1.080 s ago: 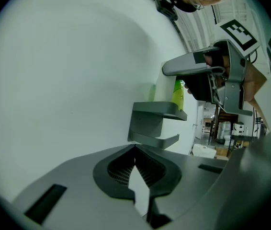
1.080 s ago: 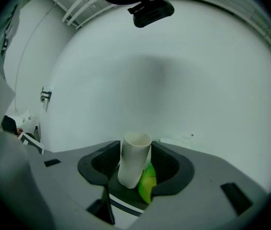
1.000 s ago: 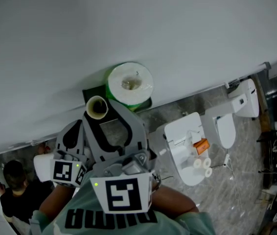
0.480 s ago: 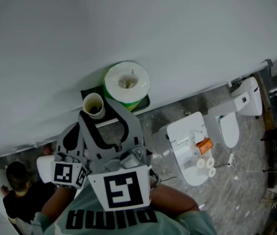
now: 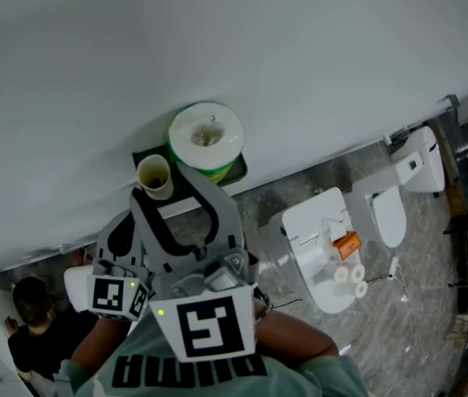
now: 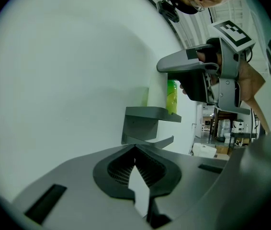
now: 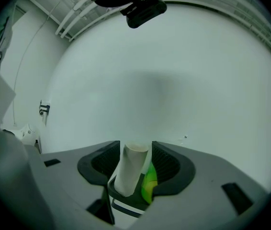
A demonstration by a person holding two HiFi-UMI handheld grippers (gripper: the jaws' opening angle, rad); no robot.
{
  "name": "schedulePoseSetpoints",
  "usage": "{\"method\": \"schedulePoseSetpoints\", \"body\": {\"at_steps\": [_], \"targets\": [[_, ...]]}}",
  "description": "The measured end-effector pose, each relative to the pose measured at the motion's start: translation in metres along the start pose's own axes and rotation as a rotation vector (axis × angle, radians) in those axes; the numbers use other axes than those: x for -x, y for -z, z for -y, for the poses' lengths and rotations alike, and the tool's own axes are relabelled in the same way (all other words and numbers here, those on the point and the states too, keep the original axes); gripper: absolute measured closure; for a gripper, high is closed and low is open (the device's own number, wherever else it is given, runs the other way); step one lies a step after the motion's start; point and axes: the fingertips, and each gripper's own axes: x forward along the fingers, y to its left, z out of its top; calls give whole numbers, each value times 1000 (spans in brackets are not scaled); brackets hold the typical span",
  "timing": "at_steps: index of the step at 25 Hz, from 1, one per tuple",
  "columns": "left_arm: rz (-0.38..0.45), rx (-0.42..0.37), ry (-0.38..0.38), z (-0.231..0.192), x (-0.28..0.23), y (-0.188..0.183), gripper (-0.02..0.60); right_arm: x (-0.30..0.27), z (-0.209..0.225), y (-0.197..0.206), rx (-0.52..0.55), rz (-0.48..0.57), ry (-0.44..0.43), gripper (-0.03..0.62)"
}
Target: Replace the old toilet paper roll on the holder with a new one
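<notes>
The light is soft, even and rather dim, with a grey-green cast on the wall point(image 5: 217, 40). A faint shadow lies on the wall just beside the toilet paper roll point(image 5: 206, 136). Both gripper views bend strongly toward their edges, with black corners and blurred foreground.

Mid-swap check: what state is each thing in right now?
Left gripper: shut, empty.
Right gripper: shut on tube.
Tube: bare cardboard, roughly upright, off the holder.
New roll: in green wrap, standing on end on the holder's shelf.
Holder: arm under the shelf bare.
</notes>
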Motion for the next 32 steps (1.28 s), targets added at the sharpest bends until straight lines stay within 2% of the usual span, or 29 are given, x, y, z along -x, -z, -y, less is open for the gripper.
{"method": "schedulePoseSetpoints", "body": {"at_steps": [8,14,18,25,26,27,32], "targets": [[-2,-17,1,15,1,2,577,24,7,-4,-53,54,-5,405],[-25,-40,3,42,-2,6,577,48,33,1,-104,101,18,405],[-39,-64,-13,57,-2,4,577,57,51,14,-124,97,25,405],[-38,-95,-53,80,-6,-3,577,63,73,36,-103,65,-35,405],[-36,-99,-59,83,-7,-5,577,63,75,37,-101,67,-47,402],[-37,-102,-65,85,-8,-7,577,61,77,38,-97,70,-59,369],[-52,-133,-90,95,-8,-4,577,55,83,45,-92,83,-112,359]]}}
